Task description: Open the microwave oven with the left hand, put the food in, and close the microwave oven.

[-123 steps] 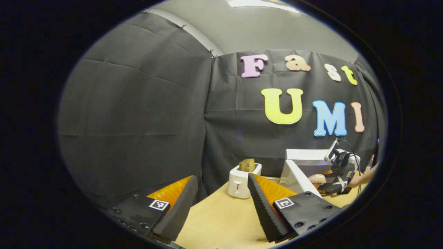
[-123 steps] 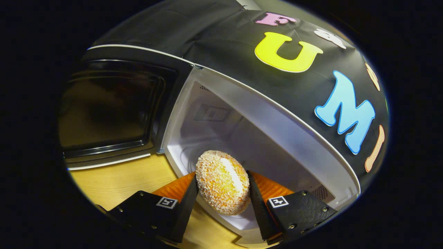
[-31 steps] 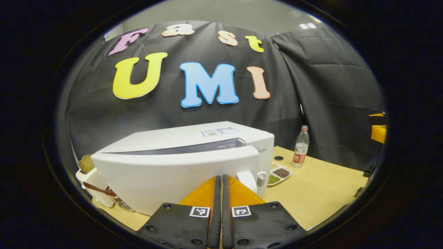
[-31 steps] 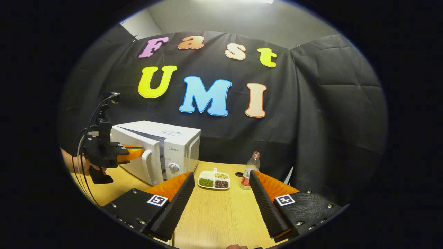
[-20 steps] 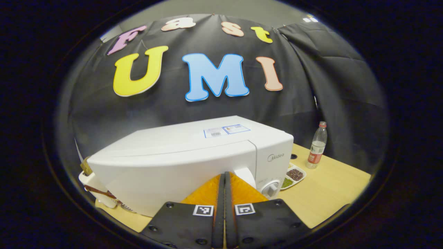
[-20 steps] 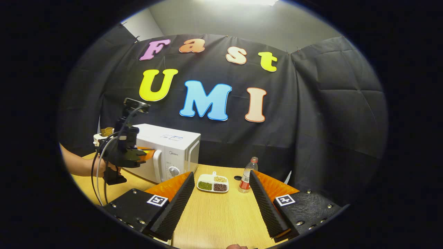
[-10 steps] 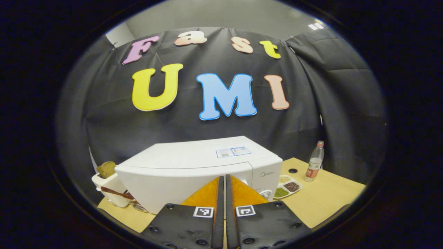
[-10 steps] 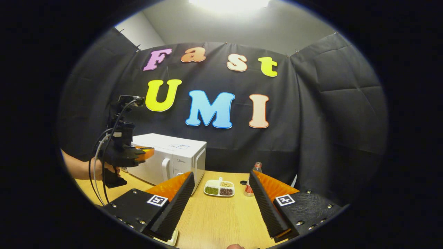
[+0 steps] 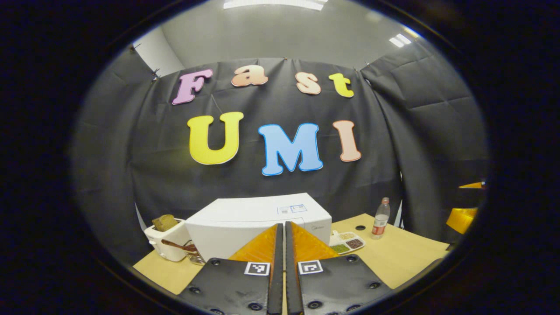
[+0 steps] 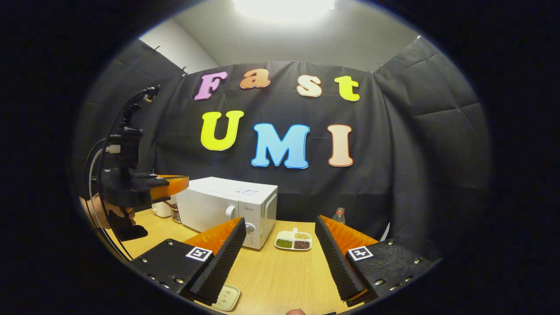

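Observation:
The white microwave (image 9: 258, 216) stands on the wooden table (image 9: 393, 258) with its door shut, so its inside is hidden. My left gripper (image 9: 281, 225) is shut with nothing between its fingers and hovers some way in front of the door. In the right gripper view the microwave (image 10: 227, 201) sits left of centre. The left gripper (image 10: 186, 180), held by a hand (image 10: 109, 212), hangs above and to its left, apart from it. My right gripper (image 10: 280, 221) is open and holds nothing, well back over the table.
A white toaster (image 9: 168, 238) with bread stands left of the microwave. A divided snack tray (image 10: 294, 239) and a plastic bottle (image 9: 381, 212) are to its right. A small white plate (image 10: 227, 297) lies at the table's near edge.
The microwave door, ajar 1.6 s ago, is now shut. Both grippers have drawn back and risen, so the microwave looks smaller. The right gripper no longer holds the bun it held earlier.

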